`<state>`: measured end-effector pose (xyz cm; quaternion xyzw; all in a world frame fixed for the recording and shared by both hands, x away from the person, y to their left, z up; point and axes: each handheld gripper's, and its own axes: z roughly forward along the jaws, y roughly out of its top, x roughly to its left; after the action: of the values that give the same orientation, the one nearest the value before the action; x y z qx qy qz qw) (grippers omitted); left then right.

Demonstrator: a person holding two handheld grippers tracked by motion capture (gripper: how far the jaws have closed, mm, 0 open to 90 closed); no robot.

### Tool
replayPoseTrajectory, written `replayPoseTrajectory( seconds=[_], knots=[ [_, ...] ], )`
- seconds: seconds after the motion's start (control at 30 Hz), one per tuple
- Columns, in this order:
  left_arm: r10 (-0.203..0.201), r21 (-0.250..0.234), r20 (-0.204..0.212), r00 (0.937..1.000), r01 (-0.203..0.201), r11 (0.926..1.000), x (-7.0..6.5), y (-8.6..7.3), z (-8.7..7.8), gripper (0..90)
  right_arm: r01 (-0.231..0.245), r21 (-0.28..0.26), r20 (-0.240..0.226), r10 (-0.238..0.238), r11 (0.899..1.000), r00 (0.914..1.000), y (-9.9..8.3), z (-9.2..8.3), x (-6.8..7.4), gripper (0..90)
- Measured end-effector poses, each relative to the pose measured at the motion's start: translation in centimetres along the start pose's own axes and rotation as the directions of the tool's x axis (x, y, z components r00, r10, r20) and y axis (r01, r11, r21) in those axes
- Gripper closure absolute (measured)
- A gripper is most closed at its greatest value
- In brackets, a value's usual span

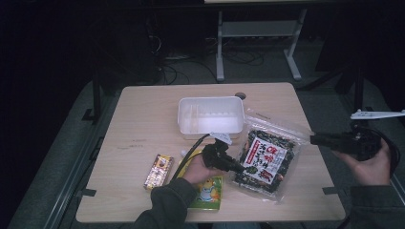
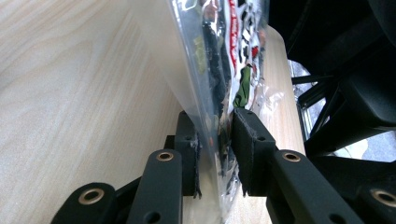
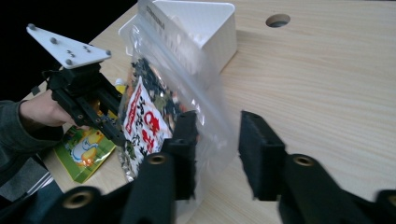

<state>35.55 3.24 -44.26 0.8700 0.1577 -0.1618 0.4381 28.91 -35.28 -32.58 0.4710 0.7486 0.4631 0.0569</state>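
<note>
Near the desk's (image 1: 143,109) right edge: seaweed bag (image 1: 267,157), clamped at its left edge by left gripper (image 1: 237,168); right gripper (image 3: 217,140) parted, bag's clear edge loose between its jaws.

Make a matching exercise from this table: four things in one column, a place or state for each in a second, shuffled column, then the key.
Things
1. seaweed bag
2. white bin
3. small snack bar
4. right gripper

Places or states
A. lies on the table left of the left hand
B. jaws apart around the clear edge of the bag, pads off it
C. pinched between the left gripper's pads
D. stands open-topped behind the bag

Pairs: 1-C, 2-D, 3-A, 4-B
</note>
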Motion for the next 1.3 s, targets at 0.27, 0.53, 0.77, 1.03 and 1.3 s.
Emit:
replayPoseTrajectory(
  seconds=[0.27, 0.53, 0.77, 1.03, 1.3],
  knots=[
    [0.006, -0.007, -0.01, 0.9999, -0.006, 1.0, 0.0, 0.0, -0.1, 72.7, -0.048, -0.004, -0.043, 0.048, 0.999, 0.9979, -2.4, 1.7, -1.5, 47.3],
    [0.025, -0.001, -0.019, 0.9995, -0.025, 0.9997, -0.3, 0.1, -0.2, 72.7, -0.072, 0.022, -0.111, 0.074, 0.997, 0.991, -4.0, 4.9, -2.3, 40.9],
    [0.034, 0.005, -0.021, 0.9992, -0.033, 0.9994, -0.4, 0.1, -0.2, 72.7, -0.088, 0.027, -0.164, 0.092, 0.996, 0.9822, -4.8, 6.5, -2.6, 40.0],
    [0.042, 0.006, -0.012, 0.999, -0.042, 0.9991, -0.4, 0.1, -0.1, 72.8, -0.124, 0.016, -0.26, 0.124, 0.992, 0.9575, -5.4, 8.8, -2.9, 40.5],
    [0.038, 0.014, -0.012, 0.9992, -0.038, 0.9992, -0.5, 0.0, 0.0, 72.6, -0.1, -0.004, -0.331, 0.094, 0.995, 0.9388, -5.1, 9.2, -2.1, 59.9]
  ],
)
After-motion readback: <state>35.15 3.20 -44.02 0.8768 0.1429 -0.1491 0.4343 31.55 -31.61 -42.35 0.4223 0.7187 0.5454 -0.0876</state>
